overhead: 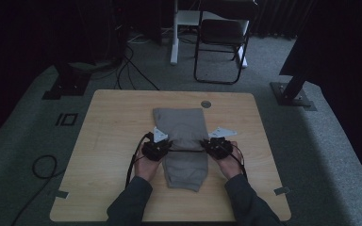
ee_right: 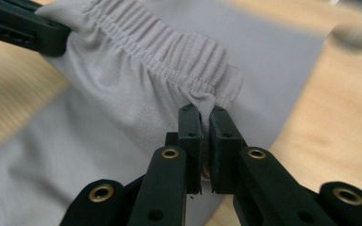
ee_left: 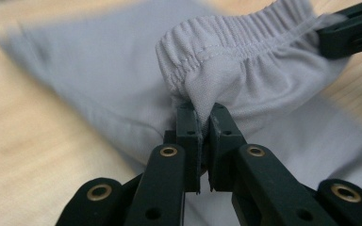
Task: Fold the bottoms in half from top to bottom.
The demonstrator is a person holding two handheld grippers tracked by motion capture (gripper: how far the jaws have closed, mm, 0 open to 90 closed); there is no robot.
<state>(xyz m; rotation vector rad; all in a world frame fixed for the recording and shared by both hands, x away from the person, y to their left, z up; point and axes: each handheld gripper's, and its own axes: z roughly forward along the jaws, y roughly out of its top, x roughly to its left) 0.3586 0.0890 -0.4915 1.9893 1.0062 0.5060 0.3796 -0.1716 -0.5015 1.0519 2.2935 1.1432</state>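
A grey garment (overhead: 181, 125) with an elastic waistband lies folded lengthwise on the wooden table (overhead: 113, 141). My left gripper (overhead: 169, 149) is at its left edge and my right gripper (overhead: 207, 147) at its right edge, with a fold stretched between them. In the left gripper view the left gripper (ee_left: 202, 110) is shut on a pinch of cloth just below the gathered waistband (ee_left: 235, 40). In the right gripper view the right gripper (ee_right: 206, 112) is shut on the other end of the waistband (ee_right: 160, 52), which is lifted off the cloth below.
A round grommet (overhead: 206, 104) sits in the table near its far edge. Beyond the table stand a folding chair (overhead: 221, 37) and two stand bases (overhead: 68, 84) (overhead: 292, 94). A cable (overhead: 45, 165) loops on the carpet at the left.
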